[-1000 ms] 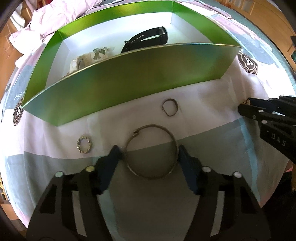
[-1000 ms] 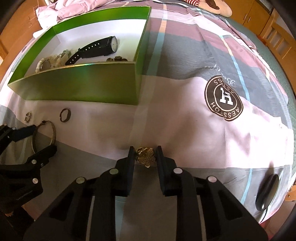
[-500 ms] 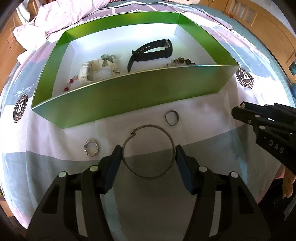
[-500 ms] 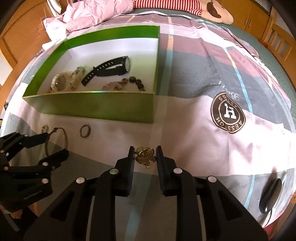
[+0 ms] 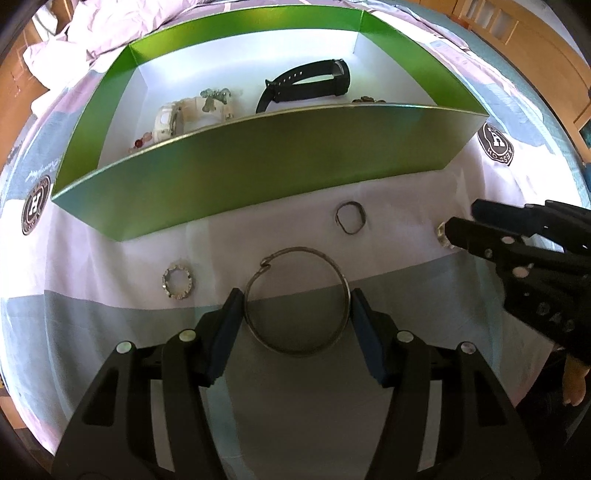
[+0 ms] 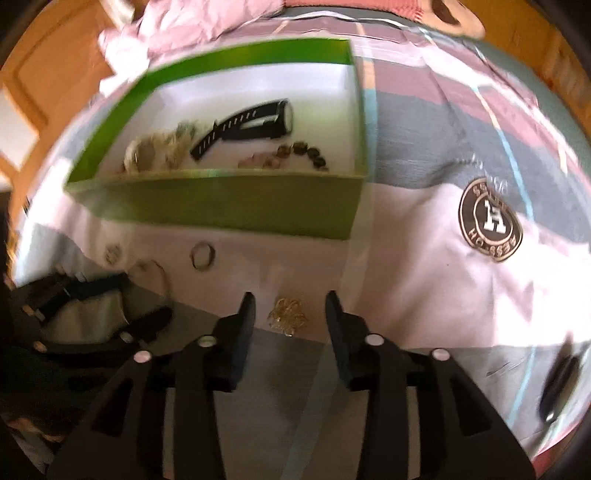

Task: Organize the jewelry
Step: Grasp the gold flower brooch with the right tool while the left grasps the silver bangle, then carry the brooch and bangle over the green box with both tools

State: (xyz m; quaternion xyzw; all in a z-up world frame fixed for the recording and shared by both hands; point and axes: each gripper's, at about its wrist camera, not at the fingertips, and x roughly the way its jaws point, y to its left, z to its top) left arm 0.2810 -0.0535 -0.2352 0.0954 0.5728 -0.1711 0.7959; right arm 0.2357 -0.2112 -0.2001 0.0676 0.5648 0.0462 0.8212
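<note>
My left gripper [image 5: 297, 306] points down at the bedsheet, its pads against both sides of a large thin metal bangle [image 5: 295, 301]; it is shut on it. My right gripper [image 6: 290, 306] is opening. A gold flower brooch [image 6: 287, 316] lies between its fingers with a gap on each side, untouched. This view is blurred. The left wrist view shows the right gripper [image 5: 461, 218] at the right edge with the brooch [image 5: 442, 236] glinting at its tip. The green box [image 5: 258, 177] stands beyond, holding a black watch [image 5: 310, 81], a white watch [image 5: 184, 114] and beads.
A small dark ring [image 5: 350, 218] and a toothed silver ring [image 5: 178, 280] lie on the sheet in front of the box. A dark oval object [image 6: 557, 387] lies at the bed's right edge. Crumpled pink bedding [image 6: 192, 26] is behind the box.
The right jaws have spread apart and let go of the gold brooch, and that gripper has risen and tilted toward the box. The left gripper keeps the bangle, hardly moved.
</note>
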